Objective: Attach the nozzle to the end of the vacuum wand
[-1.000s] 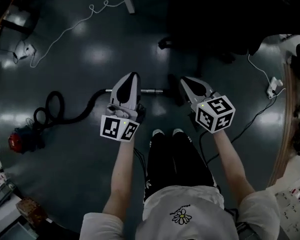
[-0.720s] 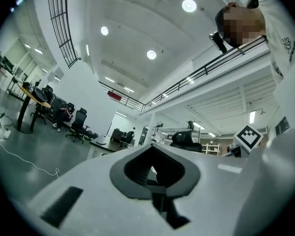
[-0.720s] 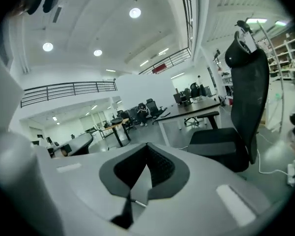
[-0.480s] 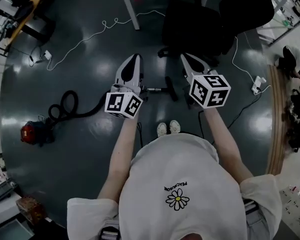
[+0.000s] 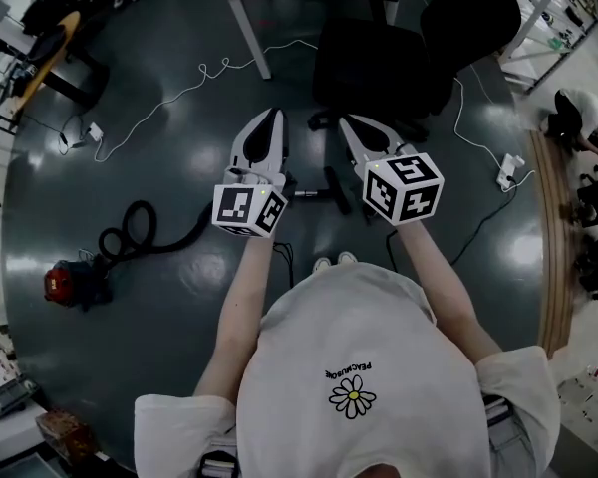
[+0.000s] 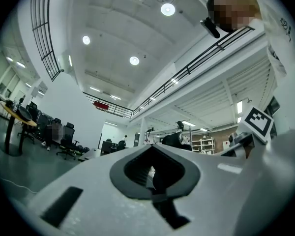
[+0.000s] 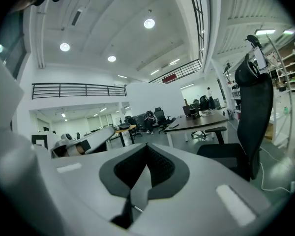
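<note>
Head view, left gripper (image 5: 268,119), right gripper (image 5: 348,123) outstretched

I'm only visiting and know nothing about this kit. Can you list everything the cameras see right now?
vacuum canister: one, red, floor at far left
hose: one, black, looped, from the canister toward the wand
wand: one, silver, on the floor below the grippers
nozzle: one, black, at the wand's right end
office chair: one, black, top centre
table: one, white legs, top
cable: one, white, winding over the floor at upper left
T-shirt: one, white with a flower print, on the person
shoes: two, white, on the person's feet
left gripper: one, white-grey, jaws shut, empty
right gripper: one, white-grey, jaws shut, empty
</note>
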### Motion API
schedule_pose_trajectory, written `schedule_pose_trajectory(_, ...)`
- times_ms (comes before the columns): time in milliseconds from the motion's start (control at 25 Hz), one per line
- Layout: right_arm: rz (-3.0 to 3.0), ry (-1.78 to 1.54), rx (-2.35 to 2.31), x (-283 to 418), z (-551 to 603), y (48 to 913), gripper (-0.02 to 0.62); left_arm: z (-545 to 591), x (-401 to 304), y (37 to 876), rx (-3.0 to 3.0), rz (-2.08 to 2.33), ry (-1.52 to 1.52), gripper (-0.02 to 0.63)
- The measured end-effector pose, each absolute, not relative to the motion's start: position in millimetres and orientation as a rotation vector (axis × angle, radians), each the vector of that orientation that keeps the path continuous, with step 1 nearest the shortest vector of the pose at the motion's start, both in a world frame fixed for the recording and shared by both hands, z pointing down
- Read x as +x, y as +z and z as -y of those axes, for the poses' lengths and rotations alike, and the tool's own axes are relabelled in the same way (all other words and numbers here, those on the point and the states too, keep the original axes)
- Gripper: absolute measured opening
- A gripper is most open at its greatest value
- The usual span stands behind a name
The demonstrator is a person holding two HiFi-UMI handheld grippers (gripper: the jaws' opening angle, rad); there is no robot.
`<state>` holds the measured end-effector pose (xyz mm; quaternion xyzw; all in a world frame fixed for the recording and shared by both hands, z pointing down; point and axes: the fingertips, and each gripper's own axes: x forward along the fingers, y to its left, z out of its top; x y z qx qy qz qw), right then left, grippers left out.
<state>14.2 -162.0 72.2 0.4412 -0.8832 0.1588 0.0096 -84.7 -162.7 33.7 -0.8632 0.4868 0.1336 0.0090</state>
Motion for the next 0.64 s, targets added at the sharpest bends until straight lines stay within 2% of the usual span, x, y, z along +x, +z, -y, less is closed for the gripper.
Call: schedule_pose_trajectory(640, 2.782, 0.433, 1.365, 10.1, 163.6, 61.8, 0.005, 161.0, -77.6, 33.8, -2.727, -1.439, 0.347, 0.002)
